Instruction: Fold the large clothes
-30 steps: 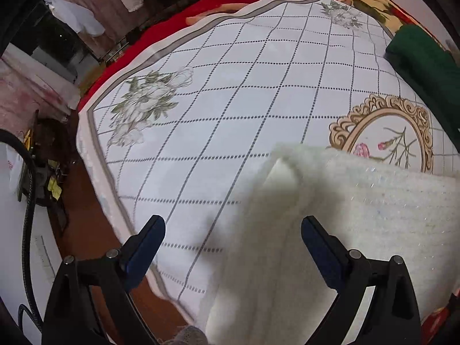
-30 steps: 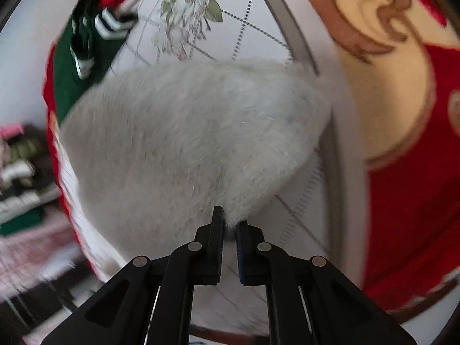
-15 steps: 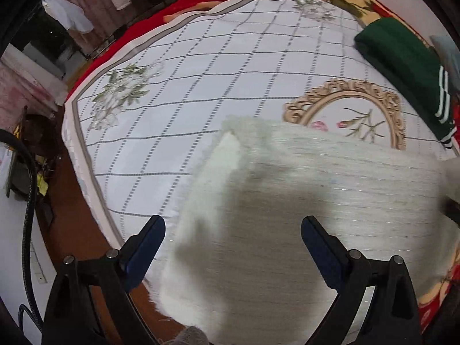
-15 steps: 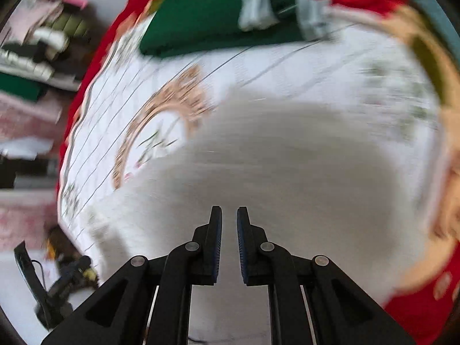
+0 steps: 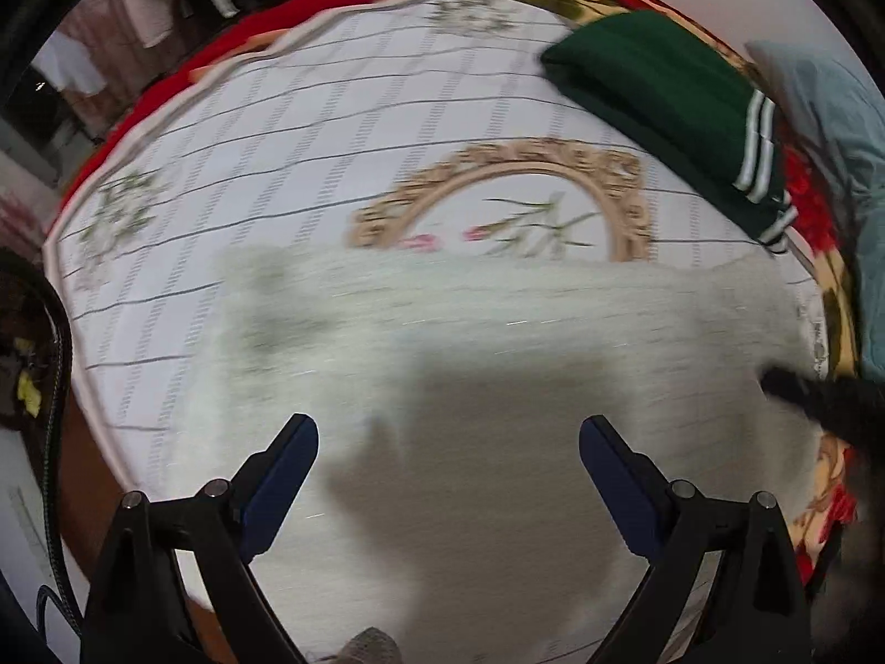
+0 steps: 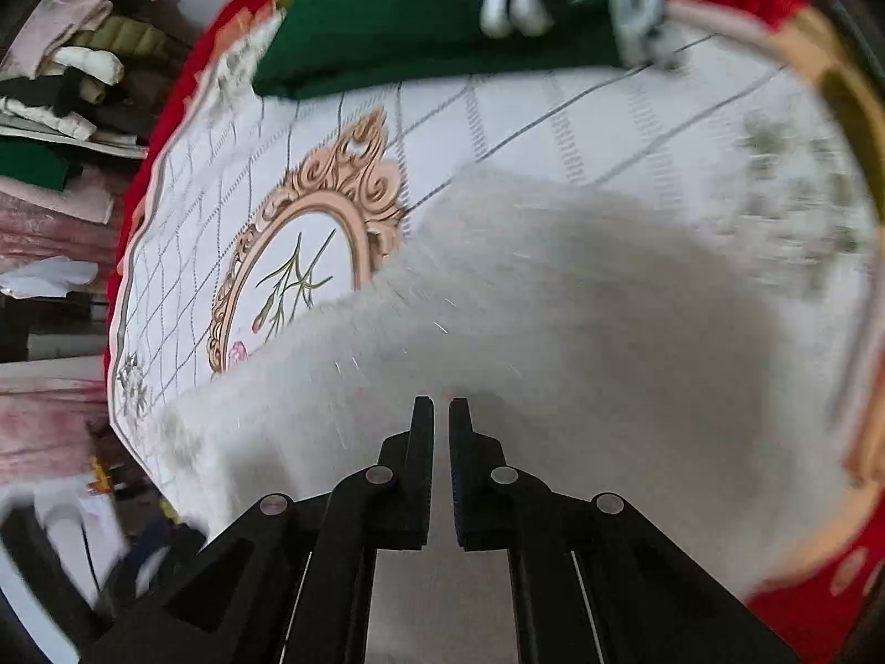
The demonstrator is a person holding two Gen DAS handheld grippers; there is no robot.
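A white fuzzy garment [image 5: 498, 359] lies folded on the quilted bed cover [image 5: 276, 138], near its front edge. My left gripper [image 5: 448, 434] hovers over the garment's near part with its blue-padded jaws wide open and nothing between them. In the right wrist view, my right gripper [image 6: 441, 401] points down at the same garment [image 6: 581, 304]. Its jaws are closing to a thin slit, and I see no cloth pinched between them. The right gripper also shows as a dark blur [image 5: 785, 382] at the garment's right end.
A folded dark green garment [image 5: 664, 99] with white stripes lies at the far right of the bed [image 6: 415, 16]. Light blue cloth [image 5: 829, 138] sits beyond it. A red blanket [image 5: 182, 72] rims the cover. Piled clothes [image 6: 72, 55] stand off the bed, and a black cable [image 5: 55, 387] hangs at left.
The left gripper slid right, from beside the garment's left edge to over it. The right gripper rolled and swung across the bed; the cloth corner it pinched no longer shows between its jaws.
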